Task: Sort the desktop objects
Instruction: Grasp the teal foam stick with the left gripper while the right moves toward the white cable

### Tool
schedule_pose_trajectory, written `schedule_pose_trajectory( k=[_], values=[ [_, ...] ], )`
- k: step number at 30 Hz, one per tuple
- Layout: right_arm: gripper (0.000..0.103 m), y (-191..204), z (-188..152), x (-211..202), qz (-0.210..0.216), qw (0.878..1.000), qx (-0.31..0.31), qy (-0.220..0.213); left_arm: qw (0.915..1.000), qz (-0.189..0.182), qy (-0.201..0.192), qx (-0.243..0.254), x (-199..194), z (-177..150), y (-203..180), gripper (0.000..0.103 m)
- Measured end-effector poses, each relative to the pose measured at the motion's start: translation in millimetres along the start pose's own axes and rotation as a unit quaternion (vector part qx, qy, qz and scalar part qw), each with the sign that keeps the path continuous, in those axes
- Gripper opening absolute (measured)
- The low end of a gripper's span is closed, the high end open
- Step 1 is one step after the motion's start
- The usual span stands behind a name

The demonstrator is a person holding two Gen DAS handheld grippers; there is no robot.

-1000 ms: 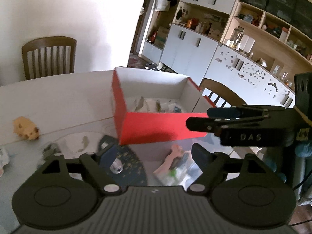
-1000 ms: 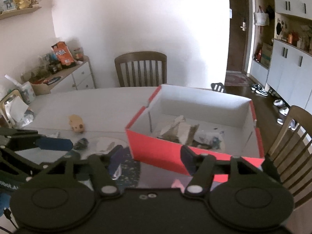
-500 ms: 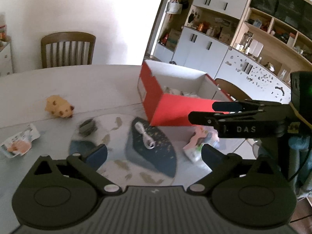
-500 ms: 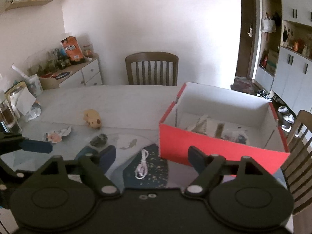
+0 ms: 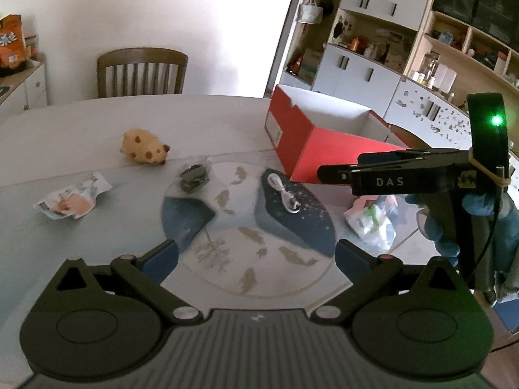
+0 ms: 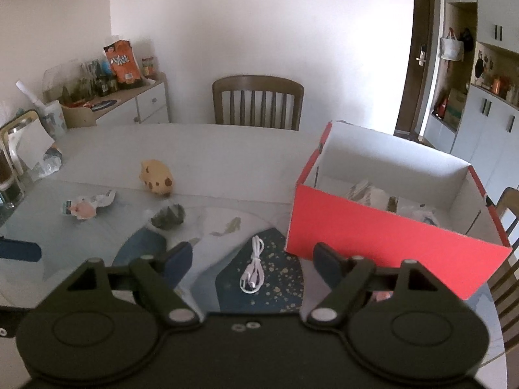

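Note:
A red box [image 6: 389,230] with white inside stands at the table's right and holds several items; it also shows in the left wrist view [image 5: 321,152]. On the table lie a coiled white cable [image 6: 253,269] [image 5: 285,194], a dark crumpled wrapper [image 6: 168,217] [image 5: 194,178], a yellow toy pig [image 6: 157,178] [image 5: 144,147] and a pink-white packet [image 6: 86,206] [image 5: 69,201]. My left gripper [image 5: 256,259] is open and empty above the round mat. My right gripper [image 6: 251,259] is open and empty just over the cable; its side shows in the left wrist view [image 5: 405,175].
A round fish-pattern mat [image 5: 246,227] lies under the cable. A plastic bag [image 5: 373,223] shows below the glass at the right. A wooden chair [image 6: 258,102] stands behind the table, another [image 6: 509,259] at the right edge. A cluttered sideboard [image 6: 107,103] is far left.
Both grippers have pulled back and risen from the box, so the cable, wrapper, pig and packet have come into view. Both stay open and empty.

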State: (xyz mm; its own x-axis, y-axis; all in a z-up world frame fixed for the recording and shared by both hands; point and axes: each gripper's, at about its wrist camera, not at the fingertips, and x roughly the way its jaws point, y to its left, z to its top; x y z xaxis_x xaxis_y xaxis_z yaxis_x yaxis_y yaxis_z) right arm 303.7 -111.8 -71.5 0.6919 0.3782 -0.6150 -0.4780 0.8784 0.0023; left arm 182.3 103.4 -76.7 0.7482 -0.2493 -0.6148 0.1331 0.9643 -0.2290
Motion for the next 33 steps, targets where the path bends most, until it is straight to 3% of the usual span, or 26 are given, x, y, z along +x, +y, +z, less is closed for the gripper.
schedule_pose_trajectory(
  k=[12, 21, 27, 33],
  values=[
    [0.081, 8.9, -14.8, 28.6, -0.005, 1.000, -0.008, 0.014, 0.9989, 0.036, -0.004, 0.029, 2.8, -36.0, 4.7, 0.103],
    [0.080, 13.5, -21.2, 48.9, -0.002, 1.000, -0.014, 0.025, 0.9981, 0.057, 0.022, 0.008, 11.1, -67.1, 8.4, 0.103],
    [0.080, 13.4, -22.2, 61.8, -0.007, 1.000, -0.009, 0.029, 0.9899, 0.141, 0.011, -0.010, -1.5, -80.9, 8.2, 0.103],
    [0.080, 15.9, -23.6, 71.9, -0.005, 0.999, -0.013, 0.033, 0.9839, 0.175, 0.016, -0.034, 0.5, -91.1, -1.4, 0.103]
  ],
)
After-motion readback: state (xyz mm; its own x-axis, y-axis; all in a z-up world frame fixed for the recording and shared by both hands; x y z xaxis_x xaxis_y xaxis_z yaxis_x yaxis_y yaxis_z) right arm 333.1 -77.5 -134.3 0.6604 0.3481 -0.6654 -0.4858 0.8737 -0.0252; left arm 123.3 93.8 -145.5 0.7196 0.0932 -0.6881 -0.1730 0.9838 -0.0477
